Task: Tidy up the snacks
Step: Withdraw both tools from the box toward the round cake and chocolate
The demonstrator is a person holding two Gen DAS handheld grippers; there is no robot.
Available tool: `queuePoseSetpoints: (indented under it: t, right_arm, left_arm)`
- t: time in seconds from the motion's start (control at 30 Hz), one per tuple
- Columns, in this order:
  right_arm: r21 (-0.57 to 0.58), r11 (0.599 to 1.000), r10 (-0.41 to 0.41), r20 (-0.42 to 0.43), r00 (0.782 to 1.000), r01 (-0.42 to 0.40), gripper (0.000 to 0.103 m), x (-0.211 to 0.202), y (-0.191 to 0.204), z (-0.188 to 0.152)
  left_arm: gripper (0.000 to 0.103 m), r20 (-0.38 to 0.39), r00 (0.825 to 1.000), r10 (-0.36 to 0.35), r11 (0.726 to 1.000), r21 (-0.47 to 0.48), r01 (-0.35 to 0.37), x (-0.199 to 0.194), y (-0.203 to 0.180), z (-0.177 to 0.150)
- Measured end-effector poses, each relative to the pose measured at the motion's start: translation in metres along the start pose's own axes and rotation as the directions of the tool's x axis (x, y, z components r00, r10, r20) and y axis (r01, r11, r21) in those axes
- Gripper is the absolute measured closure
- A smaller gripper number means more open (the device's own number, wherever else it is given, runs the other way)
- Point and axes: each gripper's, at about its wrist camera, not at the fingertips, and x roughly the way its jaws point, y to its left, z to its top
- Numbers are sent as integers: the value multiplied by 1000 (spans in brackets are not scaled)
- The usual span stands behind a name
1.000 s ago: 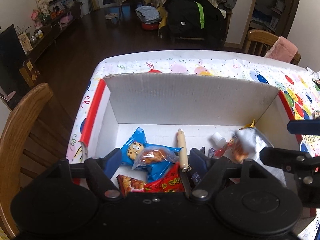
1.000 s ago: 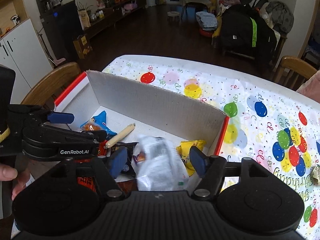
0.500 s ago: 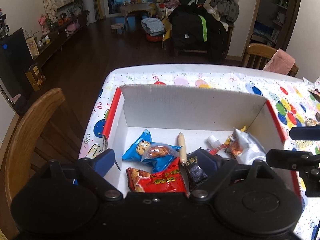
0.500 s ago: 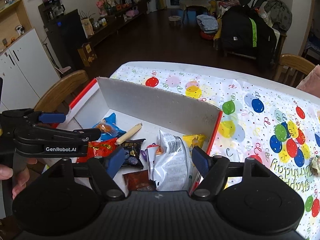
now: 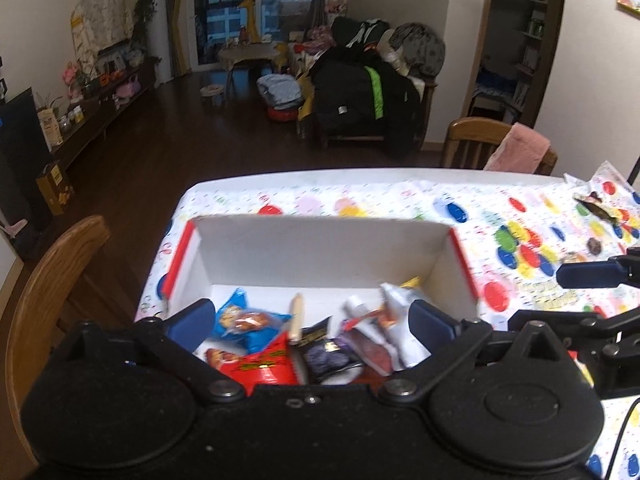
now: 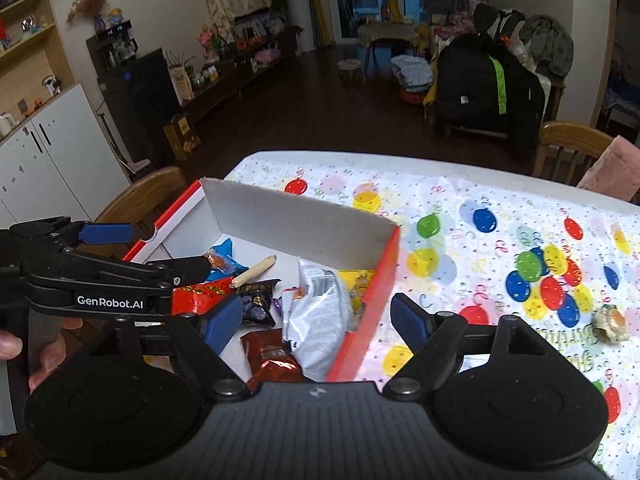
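Both wrist views look forward and down from close above the table; each shows the cardboard box [image 5: 320,256] [image 6: 296,220].

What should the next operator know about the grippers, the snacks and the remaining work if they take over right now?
Left hand-held gripper: open, empty, above the white cardboard box with red edges.
Right hand-held gripper: open, empty, over the box's right wall.
In the box: silver-white foil bag, blue cookie packet, red packet, tan stick snack, dark packet, yellow packet.
Left: a small wrapped snack and other loose wrappers lie on the balloon-print tablecloth, to the right; they likely go in next.
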Motion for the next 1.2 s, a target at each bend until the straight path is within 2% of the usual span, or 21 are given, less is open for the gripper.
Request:
queuePoseSetpoints:
  t: [0.37, 0.53, 0.67, 0.93, 1.2]
  right_arm:
    - [70, 997, 5, 66, 998, -10, 21, -52, -61, -23]
    - [108, 994, 4, 78, 997, -12, 4, -73, -101, -36]
    - [135, 991, -23, 88, 996, 11, 2, -86, -135, -49]
    - [190, 976, -127, 120, 985, 103, 0, -108, -211, -71]
    - [180, 969, -186, 96, 978, 166, 0, -114, -274, -76]
  left_arm:
    - [0, 80, 995, -50, 999, 7, 50, -23, -67, 7]
    - [0, 84, 993, -84, 996, 25, 82, -21, -109, 7]
    - [0, 72, 991, -115, 993, 38, 112, -14, -144, 7]
    - [0, 51, 985, -167, 985, 60, 164, 8, -218, 6]
    - [0, 43, 982, -184, 981, 75, 180, 36, -292, 11]
